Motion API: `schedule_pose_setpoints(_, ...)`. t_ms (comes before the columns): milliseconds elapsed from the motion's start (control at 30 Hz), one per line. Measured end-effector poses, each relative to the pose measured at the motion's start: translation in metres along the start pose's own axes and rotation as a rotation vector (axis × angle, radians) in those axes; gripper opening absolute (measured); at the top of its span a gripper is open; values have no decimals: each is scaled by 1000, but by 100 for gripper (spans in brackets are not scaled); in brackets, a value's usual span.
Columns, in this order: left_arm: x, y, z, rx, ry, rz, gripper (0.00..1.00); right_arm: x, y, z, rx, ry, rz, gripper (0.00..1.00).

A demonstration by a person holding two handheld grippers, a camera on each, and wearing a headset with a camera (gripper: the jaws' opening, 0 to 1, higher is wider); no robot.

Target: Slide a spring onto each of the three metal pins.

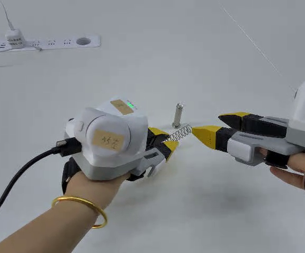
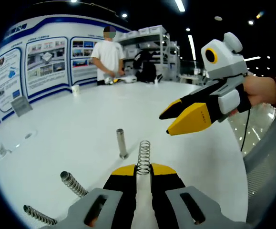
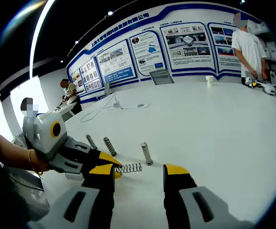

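My left gripper is shut on one end of a small steel spring, which sticks out level from its yellow tips. In the left gripper view the spring stands up between the jaws, with the bare metal pin upright just beyond and to the left. Two pins wearing springs stand lower left. My right gripper is open, its lower tip close to the spring's free end. From its own view the right gripper faces the spring, the bare pin and both sprung pins.
A white power strip with a plugged adapter lies at the table's far left. A black cable trails from my left gripper. A person stands at the far end of the white table, near a paper cup.
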State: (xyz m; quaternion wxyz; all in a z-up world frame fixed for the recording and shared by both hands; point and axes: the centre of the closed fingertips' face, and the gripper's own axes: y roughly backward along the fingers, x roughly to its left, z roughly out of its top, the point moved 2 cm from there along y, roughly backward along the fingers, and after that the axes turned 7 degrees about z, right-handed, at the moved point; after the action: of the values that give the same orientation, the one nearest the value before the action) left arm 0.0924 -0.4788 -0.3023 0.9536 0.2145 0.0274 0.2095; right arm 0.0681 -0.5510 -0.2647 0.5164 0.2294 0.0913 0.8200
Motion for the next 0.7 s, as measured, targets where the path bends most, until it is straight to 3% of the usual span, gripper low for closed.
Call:
schedule_pose_setpoints(100, 4, 7, 6, -40, 32, 28, 10, 5, -2, 4, -12, -33, 12, 39)
schedule_pose_setpoints(300, 8, 21, 15, -83, 25, 55, 10, 13, -7, 12, -53, -141, 51, 33)
schedule_pose_setpoints(700, 12, 39, 26, -174, 108, 66, 10, 30, -15, 21, -82, -221, 120, 28)
